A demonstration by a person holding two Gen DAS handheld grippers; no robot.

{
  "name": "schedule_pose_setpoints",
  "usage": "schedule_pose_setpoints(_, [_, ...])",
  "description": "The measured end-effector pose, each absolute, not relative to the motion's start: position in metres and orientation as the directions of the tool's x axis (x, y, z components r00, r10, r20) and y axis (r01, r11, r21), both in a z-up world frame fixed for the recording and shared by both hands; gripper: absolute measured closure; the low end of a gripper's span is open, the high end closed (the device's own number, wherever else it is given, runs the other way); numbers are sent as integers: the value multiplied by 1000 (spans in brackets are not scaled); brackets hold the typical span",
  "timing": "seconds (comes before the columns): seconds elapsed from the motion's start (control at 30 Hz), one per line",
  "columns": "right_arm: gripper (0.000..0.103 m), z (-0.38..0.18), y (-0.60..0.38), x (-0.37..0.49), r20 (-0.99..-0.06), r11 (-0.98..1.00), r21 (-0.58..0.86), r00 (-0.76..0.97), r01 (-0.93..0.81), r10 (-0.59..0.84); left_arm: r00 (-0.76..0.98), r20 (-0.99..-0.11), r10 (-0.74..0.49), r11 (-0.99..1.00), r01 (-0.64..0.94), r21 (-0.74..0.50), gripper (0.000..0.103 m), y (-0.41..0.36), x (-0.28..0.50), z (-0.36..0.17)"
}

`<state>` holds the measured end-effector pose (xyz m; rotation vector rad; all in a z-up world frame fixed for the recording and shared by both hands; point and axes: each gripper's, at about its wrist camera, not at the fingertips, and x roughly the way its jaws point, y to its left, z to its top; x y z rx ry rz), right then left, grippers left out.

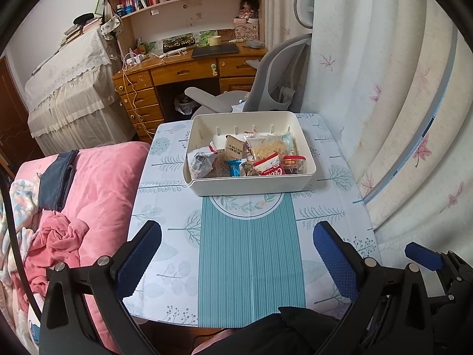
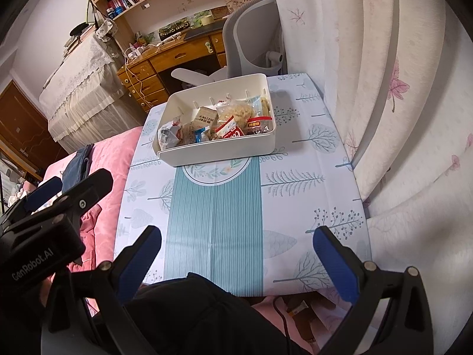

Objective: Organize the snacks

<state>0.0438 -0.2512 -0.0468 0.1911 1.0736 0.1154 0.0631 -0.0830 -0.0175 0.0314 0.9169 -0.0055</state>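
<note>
A cream plastic bin (image 1: 251, 182) stands at the far middle of the small table, also in the right wrist view (image 2: 218, 151). Several snack packets lie inside it: a silver bag (image 1: 201, 161), a tan packet (image 1: 233, 147), a blue wrapper (image 1: 235, 168), a bag of yellow crisps (image 1: 267, 146) and a red-and-white packet (image 1: 270, 167). My left gripper (image 1: 236, 238) is open and empty over the near table edge. My right gripper (image 2: 236, 241) is open and empty, beside it to the right, also low over the near edge.
The table wears a tree-print cloth (image 1: 165, 183) with a teal striped runner (image 1: 249, 260). A pink bed (image 1: 97, 183) lies left. Curtains (image 1: 384, 118) hang close on the right. A grey chair (image 1: 266, 88) and wooden desk (image 1: 177, 74) stand behind.
</note>
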Motion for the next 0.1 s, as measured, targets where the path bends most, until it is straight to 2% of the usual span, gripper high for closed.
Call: schedule_pose_setpoints(0.1, [0,-47,-251,44,-861,977,212,472,-1,187,608,-794,8,1000,18,24,1,-83,63,-18])
